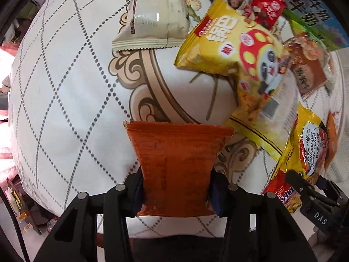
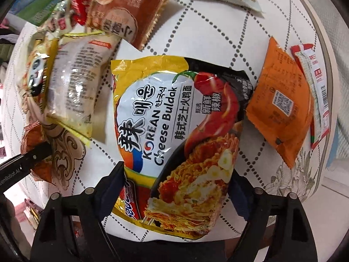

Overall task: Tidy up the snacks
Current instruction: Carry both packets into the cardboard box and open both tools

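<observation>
An orange-red snack packet (image 1: 174, 152) hangs over the patterned tablecloth (image 1: 65, 87), pinched at its waist by my left gripper (image 1: 175, 194), which is shut on it. In the right wrist view a yellow Korean Cheese Buldak noodle packet (image 2: 174, 131) lies on the cloth between the fingers of my right gripper (image 2: 176, 187). The pads press on its two long edges. The left wrist view has that same noodle packet (image 1: 305, 142) and the right gripper (image 1: 307, 179) at its lower right.
A beige packet (image 1: 157, 15), a yellow panda-print bag (image 1: 229, 48), a brown cookie packet (image 1: 309, 65) and a green-blue milk box (image 1: 305, 6) crowd the far side. An orange sachet (image 2: 281, 104) and a red-white packet (image 2: 314, 87) lie right of the noodles. The table's rounded edge runs left and near.
</observation>
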Demonstrator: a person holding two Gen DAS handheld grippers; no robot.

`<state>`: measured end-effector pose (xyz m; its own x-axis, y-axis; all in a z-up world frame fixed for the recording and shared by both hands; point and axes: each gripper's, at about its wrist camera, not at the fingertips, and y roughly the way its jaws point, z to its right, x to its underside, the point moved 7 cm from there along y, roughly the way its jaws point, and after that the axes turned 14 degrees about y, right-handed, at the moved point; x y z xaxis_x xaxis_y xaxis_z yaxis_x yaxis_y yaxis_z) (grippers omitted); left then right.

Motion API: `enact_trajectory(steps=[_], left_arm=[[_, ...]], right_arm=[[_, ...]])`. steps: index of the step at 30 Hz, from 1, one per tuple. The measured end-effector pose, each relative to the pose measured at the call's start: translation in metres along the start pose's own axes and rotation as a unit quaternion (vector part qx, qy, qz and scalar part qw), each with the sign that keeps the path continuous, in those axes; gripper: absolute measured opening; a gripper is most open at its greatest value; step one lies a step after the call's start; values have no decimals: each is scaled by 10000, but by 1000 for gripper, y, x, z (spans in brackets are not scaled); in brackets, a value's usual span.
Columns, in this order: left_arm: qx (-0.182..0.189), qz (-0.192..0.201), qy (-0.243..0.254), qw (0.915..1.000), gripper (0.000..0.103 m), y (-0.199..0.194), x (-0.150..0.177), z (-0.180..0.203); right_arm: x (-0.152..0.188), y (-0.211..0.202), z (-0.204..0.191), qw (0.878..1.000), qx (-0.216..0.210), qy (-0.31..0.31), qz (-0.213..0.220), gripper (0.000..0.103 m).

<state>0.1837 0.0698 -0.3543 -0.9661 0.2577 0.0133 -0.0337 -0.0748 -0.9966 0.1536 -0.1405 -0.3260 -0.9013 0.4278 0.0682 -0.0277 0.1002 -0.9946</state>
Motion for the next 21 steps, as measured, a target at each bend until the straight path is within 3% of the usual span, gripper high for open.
enact_trajectory(steps=[6,12,16,19,21], left_arm=[[259,161,-44,9995,44,-51,13,20],[608,775,58,9951,44,-134,-8,50],[841,1286,289,9877,44,-203,-61,61],[739,1598,430,9834,44,-219,-135,51],[574,1775,474,9813,44,-227,-180,55]], right_arm=[[0,-38,9,9993,-333,-170,24,78],[-11,-109,16,9946,-994,-236,207,78],[-40,-174,11,9870,-1451,-344,598,78],[-81,-225,4,9781,-1771,-426,1003,78],[-118,-252,-2,9731,-1757,-537,1391,78]])
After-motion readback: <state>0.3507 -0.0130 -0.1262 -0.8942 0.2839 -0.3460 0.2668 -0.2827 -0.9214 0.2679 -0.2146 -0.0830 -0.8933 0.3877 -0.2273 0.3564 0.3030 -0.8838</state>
